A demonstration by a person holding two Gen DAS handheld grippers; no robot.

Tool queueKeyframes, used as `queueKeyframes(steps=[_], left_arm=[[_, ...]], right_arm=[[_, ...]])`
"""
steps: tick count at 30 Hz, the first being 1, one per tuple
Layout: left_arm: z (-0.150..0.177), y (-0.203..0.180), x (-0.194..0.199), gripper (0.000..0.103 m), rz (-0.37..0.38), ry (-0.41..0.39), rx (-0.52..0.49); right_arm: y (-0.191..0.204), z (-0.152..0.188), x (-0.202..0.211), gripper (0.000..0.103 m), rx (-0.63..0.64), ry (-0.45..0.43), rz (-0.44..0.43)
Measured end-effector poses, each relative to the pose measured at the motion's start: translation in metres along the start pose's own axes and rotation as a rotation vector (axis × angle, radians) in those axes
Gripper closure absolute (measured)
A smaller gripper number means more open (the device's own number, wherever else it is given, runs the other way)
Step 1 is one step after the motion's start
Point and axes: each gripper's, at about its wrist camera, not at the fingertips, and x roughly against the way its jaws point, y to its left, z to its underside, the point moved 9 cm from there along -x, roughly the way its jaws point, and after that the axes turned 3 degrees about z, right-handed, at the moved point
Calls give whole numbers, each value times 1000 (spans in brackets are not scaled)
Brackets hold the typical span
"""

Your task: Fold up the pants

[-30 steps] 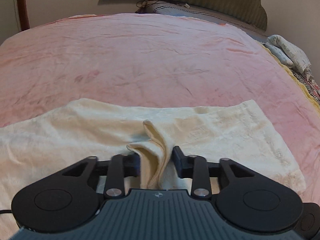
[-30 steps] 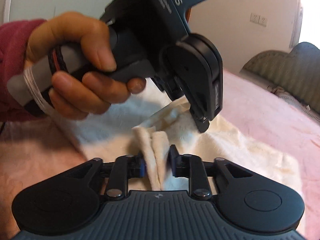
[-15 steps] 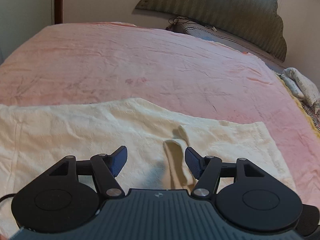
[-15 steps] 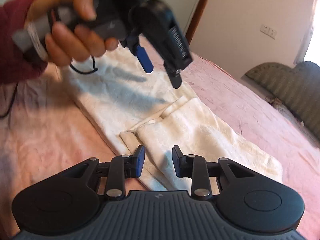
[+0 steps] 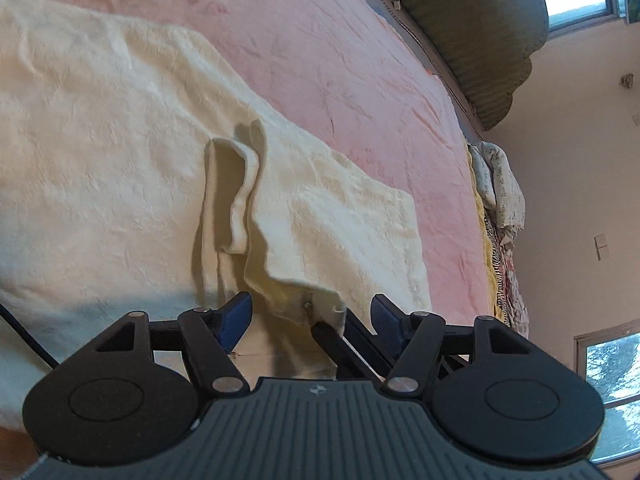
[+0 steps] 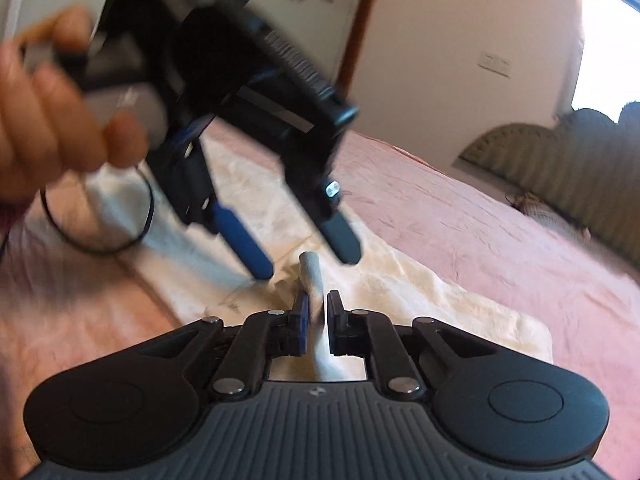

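Observation:
Cream pants lie flat on a pink bedspread, with a raised fold running toward me. My left gripper is open, its blue pads apart on either side of that fold's near end without pressing it. The right gripper's dark fingers pinch the cloth between them. In the right wrist view my right gripper is shut on a narrow ridge of the pants. The left gripper hangs open just above and beyond it, held by a hand.
A green padded headboard stands at the far end of the bed. Crumpled patterned fabrics hang at the bed's right edge. A black cable loop dangles under the hand. A window lights the wall behind.
My left gripper let go of the fold, opened wide, rolled and shifted over the pants. My right gripper closed on a ridge of the cloth right beneath it.

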Motion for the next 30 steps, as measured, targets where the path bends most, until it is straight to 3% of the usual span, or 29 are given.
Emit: queueKeyframes(steps=[3, 5, 6, 8, 9, 11, 14, 16, 19, 21, 22, 24, 25, 26, 29, 30], left_arm=[[-2, 11, -17, 39, 5, 7, 92], [-1, 15, -22, 60, 33, 9, 125], [0, 17, -24, 87, 17, 20, 126], [3, 21, -25, 95, -12, 11, 109], [4, 22, -24, 95, -9, 1, 106], [5, 22, -19, 95, -15, -25, 95], [5, 21, -5, 95, -35, -83, 53], [8, 22, 6, 95, -43, -106, 33], [14, 34, 5, 96, -78, -89, 44], [16, 36, 3, 96, -74, -85, 43], [15, 36, 3, 96, -73, -84, 42], [13, 36, 2, 96, -73, -86, 31], [13, 36, 1, 96, -73, -85, 24], [13, 35, 2, 96, -70, -87, 23], [13, 32, 6, 90, -87, -84, -9], [12, 29, 9, 83, -89, -92, -18]], right_arm=[[-5, -1, 5, 94, -49, -4, -33], [-2, 1, 5, 94, -57, 18, -87], [1, -1, 9, 94, -62, 12, -130], [-7, -7, 20, 93, -128, -27, -180], [-16, -10, 24, 93, -183, -45, -187], [-44, -12, 22, 92, -282, -59, -107], [-59, 5, -8, 92, -253, 87, 51], [-43, 14, -26, 92, -221, 166, 47], [-5, 8, -34, 92, -121, 148, 9], [3, 7, -40, 92, -59, 149, 42], [2, 8, -40, 86, -61, 145, 53], [-14, 11, -39, 58, -149, 150, 83], [-25, 16, -38, 22, -207, 167, 116], [-34, 18, -36, 12, -249, 181, 131], [-43, -8, -20, 13, -288, 58, 66], [-48, -18, -19, 13, -282, 40, 86]])
